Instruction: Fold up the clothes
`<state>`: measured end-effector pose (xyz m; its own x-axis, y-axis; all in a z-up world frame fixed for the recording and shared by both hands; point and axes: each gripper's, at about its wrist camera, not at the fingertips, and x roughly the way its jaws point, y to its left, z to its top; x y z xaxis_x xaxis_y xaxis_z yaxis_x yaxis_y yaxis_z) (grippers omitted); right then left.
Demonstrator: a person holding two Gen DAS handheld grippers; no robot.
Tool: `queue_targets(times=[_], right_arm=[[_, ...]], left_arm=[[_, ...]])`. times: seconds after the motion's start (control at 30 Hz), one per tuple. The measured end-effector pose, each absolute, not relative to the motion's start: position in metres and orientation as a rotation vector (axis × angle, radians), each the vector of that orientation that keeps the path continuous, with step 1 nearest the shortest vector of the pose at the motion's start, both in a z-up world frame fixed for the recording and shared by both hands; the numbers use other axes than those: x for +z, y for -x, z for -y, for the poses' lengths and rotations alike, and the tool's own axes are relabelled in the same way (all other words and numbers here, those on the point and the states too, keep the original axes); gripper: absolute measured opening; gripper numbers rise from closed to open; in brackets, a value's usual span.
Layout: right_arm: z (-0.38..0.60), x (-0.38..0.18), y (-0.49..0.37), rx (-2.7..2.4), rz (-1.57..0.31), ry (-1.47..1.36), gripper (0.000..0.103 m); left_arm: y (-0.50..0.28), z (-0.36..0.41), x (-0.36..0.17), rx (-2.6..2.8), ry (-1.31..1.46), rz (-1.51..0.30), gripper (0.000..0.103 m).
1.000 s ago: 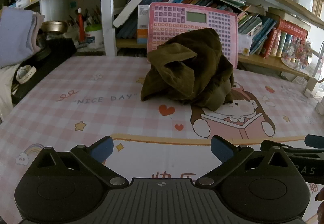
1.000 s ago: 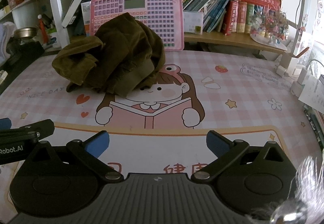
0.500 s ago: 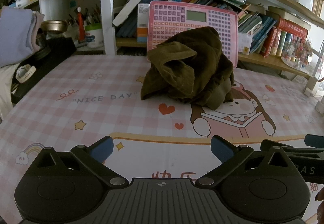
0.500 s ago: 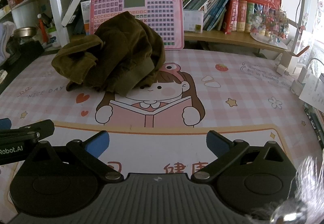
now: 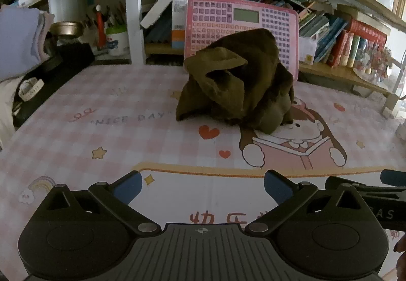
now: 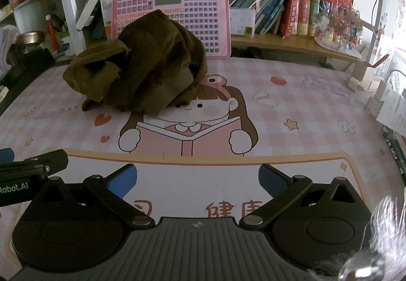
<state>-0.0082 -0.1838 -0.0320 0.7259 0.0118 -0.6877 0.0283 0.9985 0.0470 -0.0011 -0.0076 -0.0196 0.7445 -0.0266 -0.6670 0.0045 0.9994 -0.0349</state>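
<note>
A crumpled olive-brown garment [image 5: 238,85] [image 6: 144,72] lies in a heap on the pink checked desk mat [image 5: 127,108] [image 6: 291,103], towards the back near the shelf. My left gripper [image 5: 201,187] hovers open over the mat's front edge, well short of the garment, nothing between its blue-tipped fingers. My right gripper [image 6: 198,179] is open too, level with the left one, also empty. Each gripper's side shows at the edge of the other's view.
A pink keyboard toy [image 5: 241,24] [image 6: 177,9] leans against the bookshelf behind the garment. Books [image 6: 304,14] fill the shelf. Folded light clothes [image 5: 17,42] and a dark bag [image 5: 55,70] sit at the left. A pen cup [image 5: 115,39] stands at the back left.
</note>
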Motion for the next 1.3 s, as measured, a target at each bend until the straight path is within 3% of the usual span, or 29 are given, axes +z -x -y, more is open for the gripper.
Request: queue_targets(times=[1.3], right_arm=[[0.196, -0.051, -0.009, 0.003, -0.835, -0.109, 0.103]], left_arm=[[-0.007, 0.018, -0.018, -0.007, -0.003, -0.748, 0.103]])
